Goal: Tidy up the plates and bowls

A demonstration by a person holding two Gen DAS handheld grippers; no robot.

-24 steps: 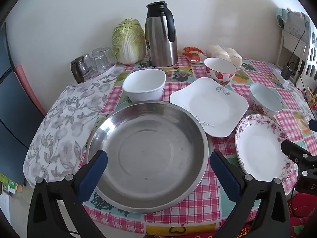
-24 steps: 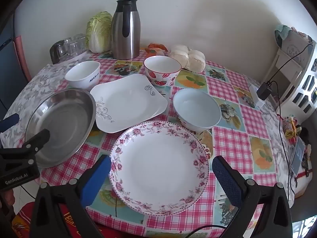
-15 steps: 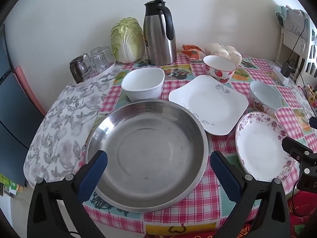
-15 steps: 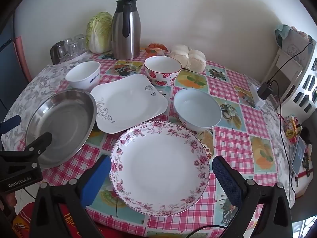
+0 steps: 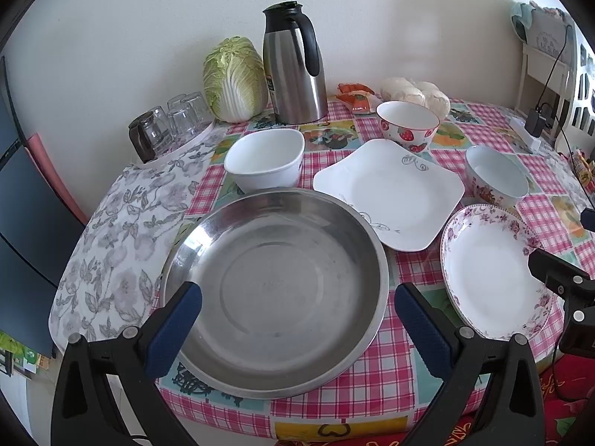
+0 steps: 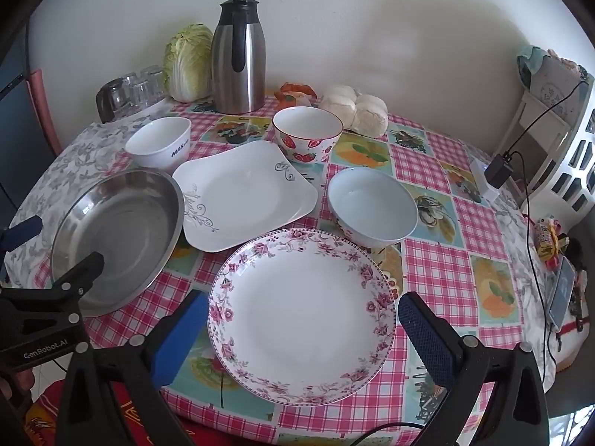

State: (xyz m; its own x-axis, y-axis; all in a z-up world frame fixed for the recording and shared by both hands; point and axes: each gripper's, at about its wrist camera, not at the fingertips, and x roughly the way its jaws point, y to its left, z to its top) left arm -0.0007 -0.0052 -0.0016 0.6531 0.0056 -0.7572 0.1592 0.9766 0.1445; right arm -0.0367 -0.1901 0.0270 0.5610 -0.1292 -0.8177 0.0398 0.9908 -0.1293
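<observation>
While both the left gripper (image 5: 297,319) and right gripper (image 6: 303,329) hang wide open and empty, the floral plate (image 6: 301,319) at lower centre should, in my judgement, be pinched by its near rim.

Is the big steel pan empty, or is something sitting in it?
Empty. The steel pan shows a bare metal bottom in both wrist views, and nothing is stacked in it.

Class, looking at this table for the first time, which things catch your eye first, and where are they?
A big steel basin dominates the near left edge, with a floral-rimmed plate at the near centre. A tall steel thermos jug stands at the back by the wall, beside a napa cabbage.
</observation>
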